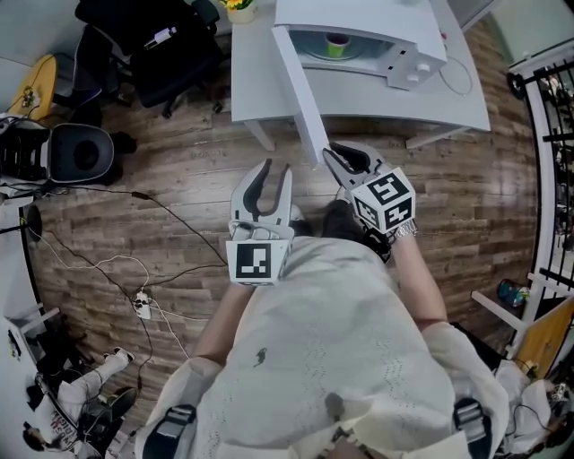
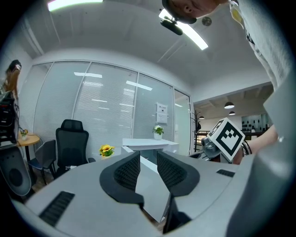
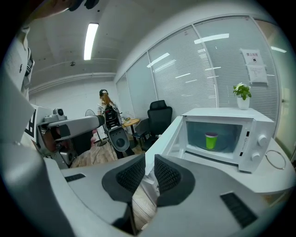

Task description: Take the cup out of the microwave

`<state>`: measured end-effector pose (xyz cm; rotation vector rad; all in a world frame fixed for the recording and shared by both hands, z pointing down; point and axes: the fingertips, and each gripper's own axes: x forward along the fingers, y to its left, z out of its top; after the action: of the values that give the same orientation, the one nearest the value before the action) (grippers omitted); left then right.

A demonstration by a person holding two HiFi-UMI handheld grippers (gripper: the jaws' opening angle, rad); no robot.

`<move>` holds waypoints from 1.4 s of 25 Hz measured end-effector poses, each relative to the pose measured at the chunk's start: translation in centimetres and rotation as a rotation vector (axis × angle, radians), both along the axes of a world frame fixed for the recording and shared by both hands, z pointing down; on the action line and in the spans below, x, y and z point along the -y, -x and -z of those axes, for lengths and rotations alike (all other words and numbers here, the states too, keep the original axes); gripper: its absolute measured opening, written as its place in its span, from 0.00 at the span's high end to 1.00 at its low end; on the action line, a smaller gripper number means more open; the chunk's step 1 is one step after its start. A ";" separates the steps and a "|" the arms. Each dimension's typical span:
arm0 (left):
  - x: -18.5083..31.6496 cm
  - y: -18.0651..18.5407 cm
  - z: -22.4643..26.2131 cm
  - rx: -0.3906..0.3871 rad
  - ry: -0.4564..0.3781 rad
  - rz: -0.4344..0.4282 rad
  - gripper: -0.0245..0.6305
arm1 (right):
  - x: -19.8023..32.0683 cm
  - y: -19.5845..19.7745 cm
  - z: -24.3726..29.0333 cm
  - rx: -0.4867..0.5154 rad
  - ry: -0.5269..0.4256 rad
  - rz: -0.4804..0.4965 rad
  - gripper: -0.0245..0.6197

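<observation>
A white microwave stands on a white table with its door swung wide toward me. A green cup sits upright on the turntable inside, and the right gripper view also shows the cup. My right gripper hovers just right of the door's free end. Its jaws stand a little apart, with only the door's edge and floor showing in the gap of the right gripper. My left gripper hangs left of the door, open and empty, far from the cup.
A black office chair stands left of the table and yellow flowers sit on its corner. Cables trail over the wooden floor at left. A black railing runs along the right. A potted plant tops the microwave.
</observation>
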<state>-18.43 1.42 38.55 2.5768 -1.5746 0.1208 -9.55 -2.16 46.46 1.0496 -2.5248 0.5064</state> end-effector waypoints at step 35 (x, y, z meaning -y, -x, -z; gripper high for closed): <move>-1.5 10.1 -0.9 0.043 -0.011 0.250 0.78 | 0.0 14.0 -0.6 0.063 -0.013 0.317 0.86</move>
<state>-28.50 2.94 39.48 2.3747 -1.9004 0.1444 -23.56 -2.21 47.04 0.6259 -2.6835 0.4378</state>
